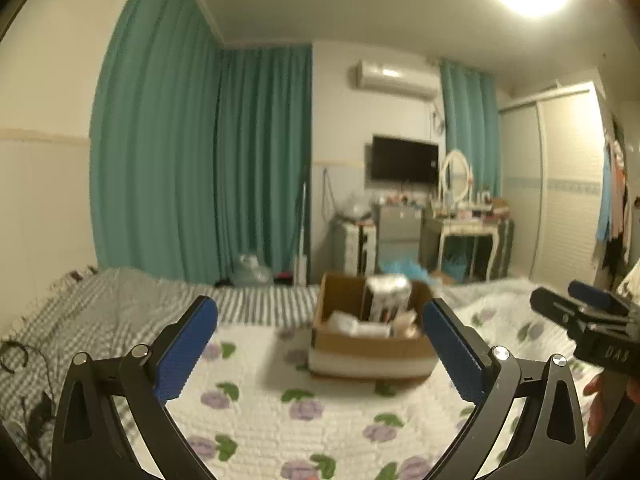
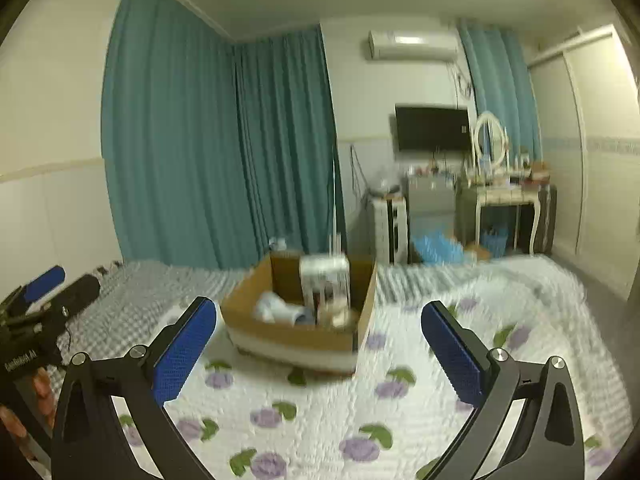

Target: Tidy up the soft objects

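A brown cardboard box (image 1: 370,346) (image 2: 294,338) stands on the bed's floral quilt (image 1: 256,404) (image 2: 320,408), holding a tall white packet (image 1: 388,296) (image 2: 324,280) and pale rolled soft items (image 1: 352,326) (image 2: 280,308). My left gripper (image 1: 320,344) is open and empty, its blue pads wide apart, short of the box. My right gripper (image 2: 320,346) is likewise open and empty, just in front of the box. Each gripper shows at the edge of the other's view: the right gripper (image 1: 580,312) and the left gripper (image 2: 48,300).
A grey checked blanket (image 1: 100,312) (image 2: 132,292) covers the bed's left side. Teal curtains (image 1: 200,160) hang behind. A dresser with a mirror (image 1: 460,216), a wall television (image 1: 404,160) and a wardrobe (image 1: 560,184) stand beyond the bed. A person's fingers (image 2: 40,388) hold the left handle.
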